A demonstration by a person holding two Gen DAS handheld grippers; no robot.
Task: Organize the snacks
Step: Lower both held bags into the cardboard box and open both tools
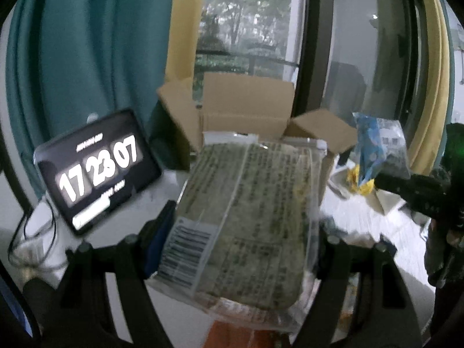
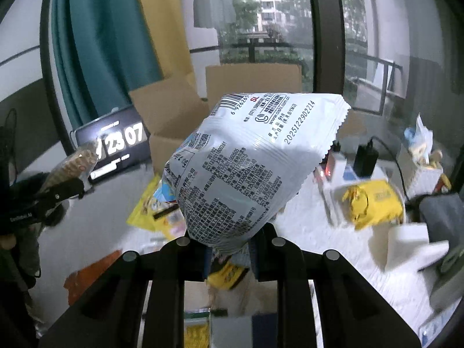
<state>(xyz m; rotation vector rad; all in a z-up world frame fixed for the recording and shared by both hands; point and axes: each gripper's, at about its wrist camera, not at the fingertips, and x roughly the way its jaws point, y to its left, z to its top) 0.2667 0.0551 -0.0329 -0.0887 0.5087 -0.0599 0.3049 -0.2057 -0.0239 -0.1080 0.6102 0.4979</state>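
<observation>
My left gripper (image 1: 240,249) is shut on a flat clear packet of greenish snack (image 1: 246,214), held up above the table in front of an open cardboard box (image 1: 246,107). My right gripper (image 2: 229,246) is shut on the bottom edge of a puffy white snack bag (image 2: 249,162) with printed text, lifted above the table. The same box (image 2: 179,121) stands behind it. The right gripper with its bag (image 1: 380,148) shows at the right of the left wrist view. The left gripper with its packet (image 2: 72,165) shows at the left of the right wrist view.
A tablet clock (image 1: 95,168) leans at the left of the box. Yellow snack packs (image 2: 153,211) and an orange packet (image 2: 90,272) lie on the white table. A yellow pack (image 2: 374,203), a black charger (image 2: 365,156) and white boxes (image 2: 411,246) sit at the right.
</observation>
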